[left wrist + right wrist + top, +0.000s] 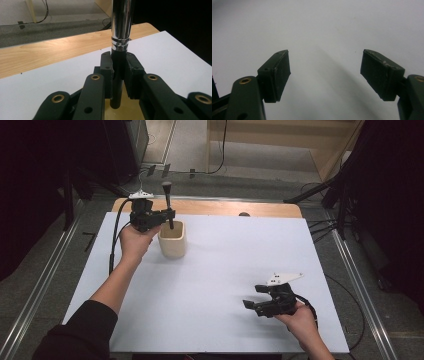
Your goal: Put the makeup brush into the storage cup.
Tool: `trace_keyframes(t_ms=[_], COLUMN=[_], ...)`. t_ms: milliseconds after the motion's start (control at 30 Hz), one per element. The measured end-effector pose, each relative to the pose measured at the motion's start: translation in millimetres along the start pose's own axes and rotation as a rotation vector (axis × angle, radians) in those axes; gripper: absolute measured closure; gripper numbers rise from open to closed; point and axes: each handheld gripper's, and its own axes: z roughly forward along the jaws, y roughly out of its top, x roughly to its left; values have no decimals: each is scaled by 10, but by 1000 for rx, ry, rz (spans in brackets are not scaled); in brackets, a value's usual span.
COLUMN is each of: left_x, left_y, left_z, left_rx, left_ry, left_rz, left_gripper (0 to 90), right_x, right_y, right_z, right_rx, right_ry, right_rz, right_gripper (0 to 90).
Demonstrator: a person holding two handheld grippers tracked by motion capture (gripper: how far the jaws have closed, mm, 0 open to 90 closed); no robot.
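- My left gripper [167,217] is clamped on the black handle of a makeup brush [168,202], which stands upright, bristles on top.
- The brush's lower end hangs just inside the cream cup [173,240], directly below, so I judge straight down is next.
- My right gripper [252,304] rests spread and empty, well apart.

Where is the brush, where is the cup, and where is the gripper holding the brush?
brush [167,186]: high view, on its bristle head at the top.
cup [173,246]: high view, on its cream front wall.
left gripper [119,71]: left gripper view, between the fingertips clamping the brush handle.
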Motion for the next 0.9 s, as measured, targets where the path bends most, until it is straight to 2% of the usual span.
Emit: trace_keyframes(t_ms=[200, 300, 900], left_x=[-15, -17, 14], left_y=[-49, -89, -286], left_z=[24, 21, 79], left_rx=[9, -5, 37], left_ry=[1, -8, -10], left_rz=[7, 2, -5], left_gripper=[796, 796, 795], right_x=[2, 2, -3], right_y=[0, 1, 1], right_z=[1, 2, 11], right_rx=[1, 1, 5], right_ry=[0, 0, -3], right_rz=[1, 2, -1], right_gripper=[252, 252, 251])
